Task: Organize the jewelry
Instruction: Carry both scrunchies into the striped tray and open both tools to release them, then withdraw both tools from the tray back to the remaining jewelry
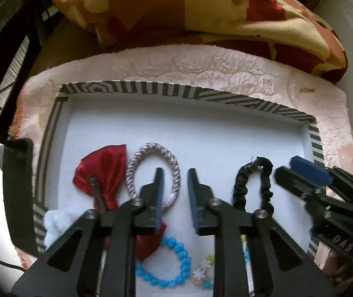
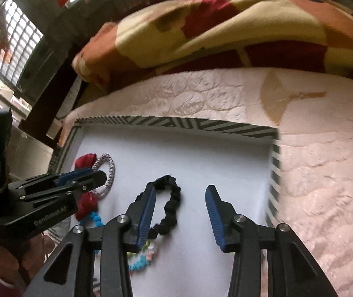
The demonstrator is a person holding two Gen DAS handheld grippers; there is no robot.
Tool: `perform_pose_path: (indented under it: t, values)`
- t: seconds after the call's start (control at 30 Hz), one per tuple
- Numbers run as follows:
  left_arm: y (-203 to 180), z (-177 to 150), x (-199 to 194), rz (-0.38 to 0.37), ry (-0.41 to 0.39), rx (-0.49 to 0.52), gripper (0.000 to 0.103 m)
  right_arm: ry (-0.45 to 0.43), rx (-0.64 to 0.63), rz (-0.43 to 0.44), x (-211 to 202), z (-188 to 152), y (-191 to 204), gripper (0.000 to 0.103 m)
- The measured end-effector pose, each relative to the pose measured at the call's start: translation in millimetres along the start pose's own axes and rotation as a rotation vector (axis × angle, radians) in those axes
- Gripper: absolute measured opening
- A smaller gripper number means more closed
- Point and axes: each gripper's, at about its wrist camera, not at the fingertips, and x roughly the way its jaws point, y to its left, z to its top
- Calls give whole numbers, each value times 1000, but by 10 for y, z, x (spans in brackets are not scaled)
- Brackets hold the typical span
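Observation:
A white tray with a striped black-and-white rim (image 1: 137, 87) (image 2: 176, 121) lies on a pale quilted cloth. In it lie a red bow clip (image 1: 103, 173) (image 2: 85, 161), a silver braided hair tie (image 1: 151, 152) (image 2: 109, 167), a black scrunchie (image 1: 265, 188) (image 2: 170, 208), a blue bead bracelet (image 1: 176, 264) (image 2: 91, 216) and a small flower-bead bracelet (image 1: 202, 271) (image 2: 146, 252). My left gripper (image 1: 175, 175) (image 2: 87, 175) is open above the silver tie and empty. My right gripper (image 2: 181, 190) (image 1: 285, 167) is open just right of the black scrunchie and empty.
A folded red, orange and cream blanket (image 1: 201, 10) (image 2: 226, 29) lies behind the tray. The pale quilted cloth (image 1: 201, 64) (image 2: 312, 173) extends to the right. A dark wooden frame (image 2: 50, 104) and a barred window (image 2: 10, 37) stand at the left.

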Motion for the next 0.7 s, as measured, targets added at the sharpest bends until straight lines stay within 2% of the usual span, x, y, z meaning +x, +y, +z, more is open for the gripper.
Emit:
perform_pose_path:
  t: [0.13, 0.47, 0.7]
  values:
    - [99, -109, -201, -23, -22, -6, 34, -30, -23, -23, -172, -101, 97, 41]
    - [218, -562, -649, 28, -71, -21, 35, -50, -54, -62, -400, -383, 400, 42]
    - [178, -830, -766, 52, -91, -36, 35, -55, -52, -73, -534, -605, 540, 43]
